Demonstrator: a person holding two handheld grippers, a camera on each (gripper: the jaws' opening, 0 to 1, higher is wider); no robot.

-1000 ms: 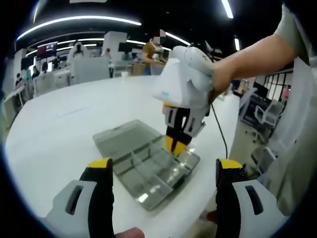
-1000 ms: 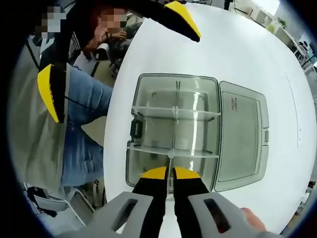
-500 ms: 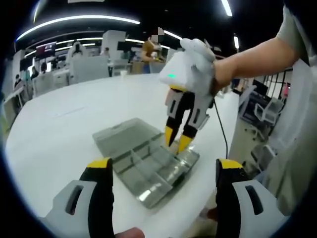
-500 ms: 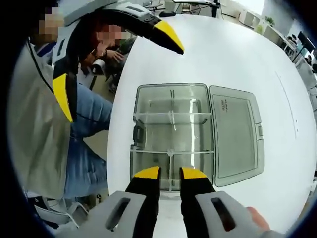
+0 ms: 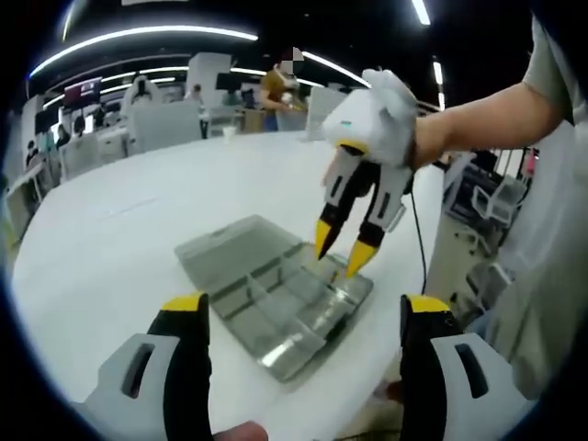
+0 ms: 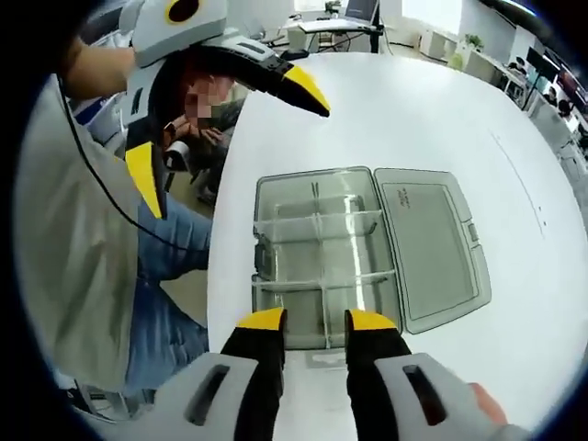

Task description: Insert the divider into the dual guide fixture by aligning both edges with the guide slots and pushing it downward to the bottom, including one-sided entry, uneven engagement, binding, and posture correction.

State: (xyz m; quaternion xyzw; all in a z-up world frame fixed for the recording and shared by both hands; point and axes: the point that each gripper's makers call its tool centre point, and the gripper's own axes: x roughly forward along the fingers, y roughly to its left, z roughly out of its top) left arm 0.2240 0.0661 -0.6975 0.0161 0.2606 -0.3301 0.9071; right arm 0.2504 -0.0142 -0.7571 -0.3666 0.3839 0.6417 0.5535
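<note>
A clear plastic box (image 6: pixel 322 262) lies open on the round white surface (image 6: pixel 441 119), close to its near edge, with its hinged lid (image 6: pixel 430 246) folded flat beside it on the right in the right gripper view. Inside the box thin clear dividers (image 6: pixel 323 280) stand upright in the wall slots: two run across from side to side and a shorter strip runs lengthwise between them, cutting the tray into several small bins, all of which look bare. The right gripper view looks almost straight down into the box, so the grid of dividers reads plainly; the left gripper view sees the same box (image 5: pixel 280 299) from a low slant, where the dividers show as pale ridges and the lid is the flat grey panel on the far left side. The right tongs (image 6: pixel 316 322) hang above the near wall of the box, their yellow tips apart and holding nothing; in the left gripper view they (image 5: pixel 340 248) point down over the far right corner of the box, gripped by a hand in a white glove (image 5: pixel 395 101) on a bare forearm. The left tongs (image 5: pixel 299 303) stand wide apart, nothing between them, well back from the box; in the right gripper view they (image 6: pixel 220 124) show at upper left in front of a person's jeans.
</note>
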